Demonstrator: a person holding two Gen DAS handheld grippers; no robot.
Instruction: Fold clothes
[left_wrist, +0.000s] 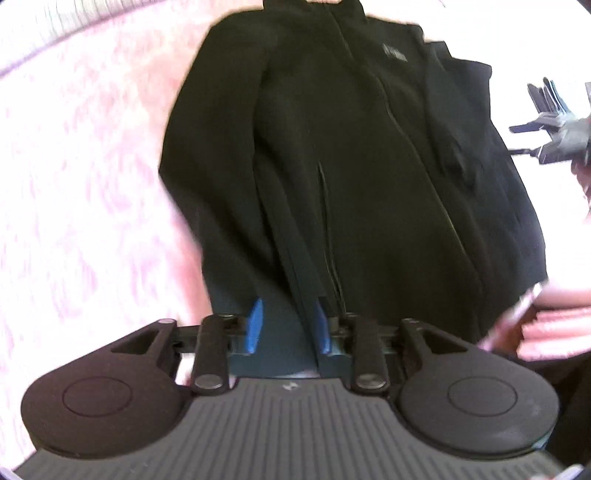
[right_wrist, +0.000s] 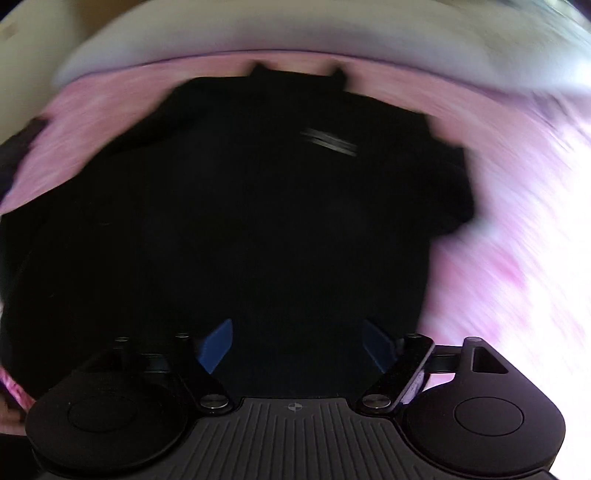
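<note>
Jacket: the black zip jacket (left_wrist: 354, 155) lies flat on the pink bed cover (left_wrist: 85, 177), sleeves folded in.
Left tongs (left_wrist: 288, 326): a little apart, holding nothing.
Right tongs (right_wrist: 297, 345): wide apart, holding nothing.
Left to do: I think the body still needs folding up.

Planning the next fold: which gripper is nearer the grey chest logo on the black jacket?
Probably right. The right gripper hangs open over the jacket with the logo just ahead. The left gripper, open, sits near the hem, the logo far up the garment.
</note>
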